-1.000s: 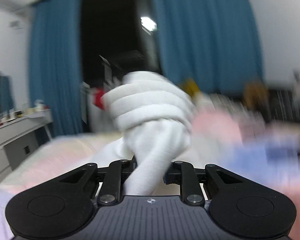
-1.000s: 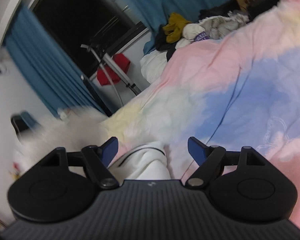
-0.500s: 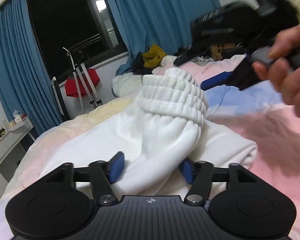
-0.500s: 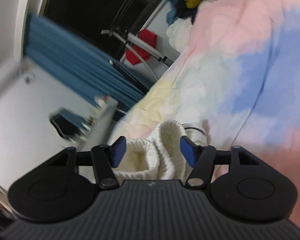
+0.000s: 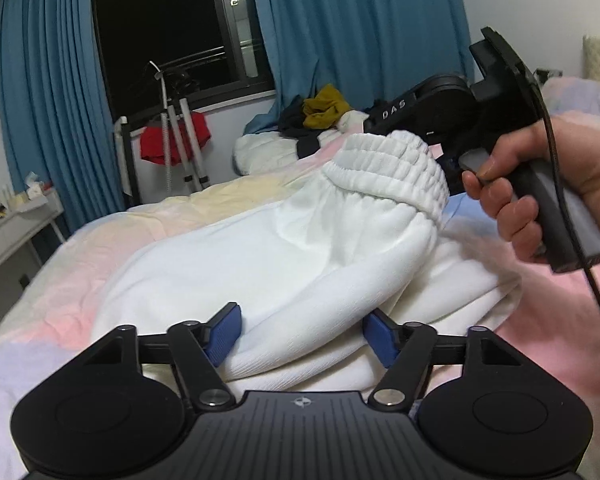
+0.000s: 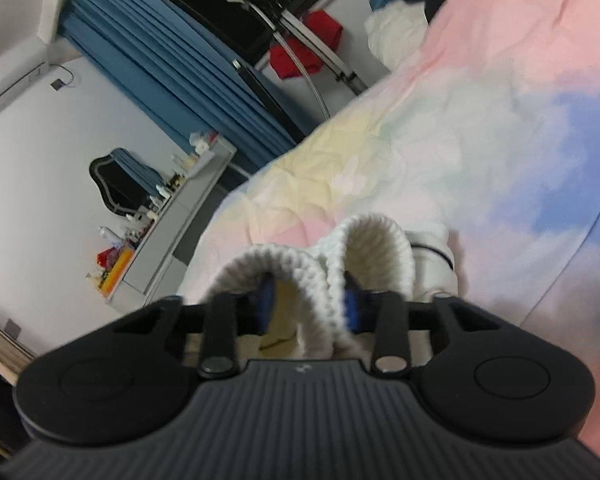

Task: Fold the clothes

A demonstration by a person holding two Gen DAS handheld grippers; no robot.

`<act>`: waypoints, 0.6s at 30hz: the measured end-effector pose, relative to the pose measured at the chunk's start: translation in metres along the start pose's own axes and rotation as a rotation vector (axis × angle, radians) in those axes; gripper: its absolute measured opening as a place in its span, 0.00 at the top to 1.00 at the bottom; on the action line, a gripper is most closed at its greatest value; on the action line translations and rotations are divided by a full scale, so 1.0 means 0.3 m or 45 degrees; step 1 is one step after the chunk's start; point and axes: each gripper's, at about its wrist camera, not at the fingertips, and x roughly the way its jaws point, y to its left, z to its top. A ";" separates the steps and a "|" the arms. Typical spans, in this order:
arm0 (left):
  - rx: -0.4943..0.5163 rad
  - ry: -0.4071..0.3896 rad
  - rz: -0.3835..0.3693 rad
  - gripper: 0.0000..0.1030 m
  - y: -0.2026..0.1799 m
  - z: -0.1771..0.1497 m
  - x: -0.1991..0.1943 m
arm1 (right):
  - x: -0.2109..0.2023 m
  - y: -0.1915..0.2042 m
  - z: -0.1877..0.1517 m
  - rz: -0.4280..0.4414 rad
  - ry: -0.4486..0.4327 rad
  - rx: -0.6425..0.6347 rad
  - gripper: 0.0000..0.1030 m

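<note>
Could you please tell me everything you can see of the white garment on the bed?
The white garment is soft, fleecy-looking fabric ending in a ribbed, gathered elastic cuff. It lies crumpled on the pastel bedspread, one end lifted. The right gripper, jaws just closing, pinches the raised cuff. A lower fold runs between the left gripper's blue fingers, whose jaws stand apart around it.

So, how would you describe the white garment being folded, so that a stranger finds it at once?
Look at the pastel bedsheet below the blue curtains. In its middle lies the white garment, by far the nearest cloth. Unlike the dark and yellow clothes pile by the window, it has a ribbed elastic cuff lifted up.
</note>
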 end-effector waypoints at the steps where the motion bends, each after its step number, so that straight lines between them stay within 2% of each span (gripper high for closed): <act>1: -0.002 -0.006 -0.006 0.39 -0.004 -0.003 -0.010 | -0.007 0.006 0.002 -0.001 -0.016 -0.003 0.78; 6: -0.076 -0.048 -0.046 0.39 0.021 0.017 -0.057 | -0.062 0.039 0.024 -0.002 -0.129 0.032 0.84; 11: -0.121 -0.163 -0.091 0.35 0.048 0.051 -0.137 | -0.154 0.045 0.074 -0.023 -0.235 -0.008 0.84; 13: -0.164 -0.188 -0.131 0.33 0.072 0.064 -0.157 | -0.165 0.010 0.075 -0.081 -0.223 -0.019 0.84; 15: -0.199 -0.197 -0.132 0.30 0.104 0.075 -0.158 | -0.144 -0.079 0.054 -0.157 -0.152 0.052 0.84; 16: -0.216 -0.201 -0.130 0.28 0.121 0.081 -0.157 | -0.131 -0.125 0.041 -0.171 -0.116 0.113 0.84; 18: -0.253 -0.201 -0.128 0.28 0.161 0.092 -0.147 | -0.110 -0.218 0.015 -0.130 -0.078 0.285 0.82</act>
